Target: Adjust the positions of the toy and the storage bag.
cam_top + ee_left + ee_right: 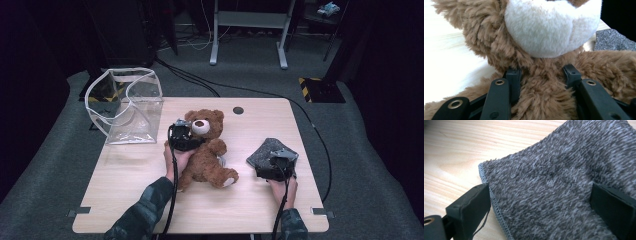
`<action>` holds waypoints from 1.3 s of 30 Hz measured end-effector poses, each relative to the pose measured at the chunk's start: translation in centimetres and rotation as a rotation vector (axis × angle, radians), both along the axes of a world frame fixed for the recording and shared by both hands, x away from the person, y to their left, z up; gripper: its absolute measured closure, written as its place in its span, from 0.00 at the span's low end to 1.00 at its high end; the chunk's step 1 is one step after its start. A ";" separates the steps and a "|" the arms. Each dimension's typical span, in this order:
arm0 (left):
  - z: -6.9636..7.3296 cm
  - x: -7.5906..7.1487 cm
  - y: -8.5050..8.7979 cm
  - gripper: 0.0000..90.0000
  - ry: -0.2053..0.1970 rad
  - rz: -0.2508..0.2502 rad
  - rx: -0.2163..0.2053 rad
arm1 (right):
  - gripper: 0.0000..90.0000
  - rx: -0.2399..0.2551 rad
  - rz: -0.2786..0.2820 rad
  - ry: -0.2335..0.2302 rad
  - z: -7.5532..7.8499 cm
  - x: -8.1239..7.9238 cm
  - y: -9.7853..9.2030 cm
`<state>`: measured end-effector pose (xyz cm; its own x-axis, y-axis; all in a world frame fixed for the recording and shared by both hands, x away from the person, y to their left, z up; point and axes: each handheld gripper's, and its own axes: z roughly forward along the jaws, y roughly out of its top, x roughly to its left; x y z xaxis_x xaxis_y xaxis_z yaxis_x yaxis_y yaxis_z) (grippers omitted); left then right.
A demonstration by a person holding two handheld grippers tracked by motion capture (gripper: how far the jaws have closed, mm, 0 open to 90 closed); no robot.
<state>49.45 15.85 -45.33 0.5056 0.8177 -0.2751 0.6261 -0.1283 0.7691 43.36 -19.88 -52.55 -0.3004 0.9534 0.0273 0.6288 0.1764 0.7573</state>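
High view: left gripper [184, 136] reaches forward, its jaws pinching the teddy bear [207, 150] at the neck; right gripper [276, 167], jaws wide, rests over the grey cloth [270, 150].

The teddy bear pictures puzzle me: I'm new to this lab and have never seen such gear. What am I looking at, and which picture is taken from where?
A person sits at a wooden table, holding a hand-operated gripper in each hand; there is no robot arm. The high view looks down from above. The other two come from cameras riding on the grippers. The left gripper has its black jaws pressed into the brown teddy bear just below its muzzle, gripping it. The right gripper has open jaws on either side of a grey cloth. A clear plastic bag stands at the table's far left corner.
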 end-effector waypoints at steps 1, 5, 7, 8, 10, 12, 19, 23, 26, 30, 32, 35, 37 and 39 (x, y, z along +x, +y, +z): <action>0.1 -0.1 0.2 0.67 -0.006 -0.002 0.005 | 0.03 0.000 0.000 0.000 0.0 0.0 0.0; 0.6 -0.7 0.8 0.68 -0.030 -0.011 0.007 | 0.03 0.000 0.000 -0.001 0.0 0.0 0.0; 0.9 -1.1 1.3 0.69 -0.041 -0.015 0.009 | 0.04 -0.002 0.001 -0.001 0.0 0.0 0.0; 1.0 -1.3 1.4 0.69 -0.043 -0.019 0.017 | 0.03 -0.003 0.000 -0.001 0.0 0.0 0.0; 1.2 -1.6 1.9 0.69 -0.044 -0.025 0.019 | 0.03 -0.006 0.001 -0.002 0.0 0.0 0.1; 1.3 -1.8 2.3 0.69 -0.054 -0.025 0.022 | 0.03 -0.007 0.001 -0.002 0.0 0.0 0.1; 1.9 -2.9 4.4 0.69 -0.067 -0.043 0.058 | 0.03 -0.011 -0.001 -0.002 0.0 0.0 0.1; 2.0 -3.8 5.6 0.69 -0.066 -0.048 0.068 | 0.03 -0.013 -0.001 -0.002 0.0 0.0 0.1; 2.0 -4.4 6.5 0.69 -0.058 -0.052 0.070 | 0.03 -0.014 0.001 0.000 0.0 0.0 0.2; 1.8 -4.9 7.9 0.69 -0.036 -0.052 0.078 | 0.03 -0.011 -0.006 -0.004 -0.1 0.0 0.3; 1.8 -5.1 8.5 0.69 -0.018 -0.053 0.082 | 0.03 -0.013 -0.005 -0.002 -0.1 0.0 0.3; 1.7 -5.2 9.0 0.69 0.009 -0.056 0.091 | 0.03 -0.019 -0.004 -0.003 -0.1 0.0 0.3; 1.4 -5.3 9.3 0.69 0.031 -0.048 0.087 | 0.03 -0.021 -0.007 -0.003 -0.1 0.0 0.3; 1.2 -5.3 9.8 0.68 0.063 -0.051 0.088 | 0.03 -0.022 -0.008 -0.002 -0.1 0.0 0.3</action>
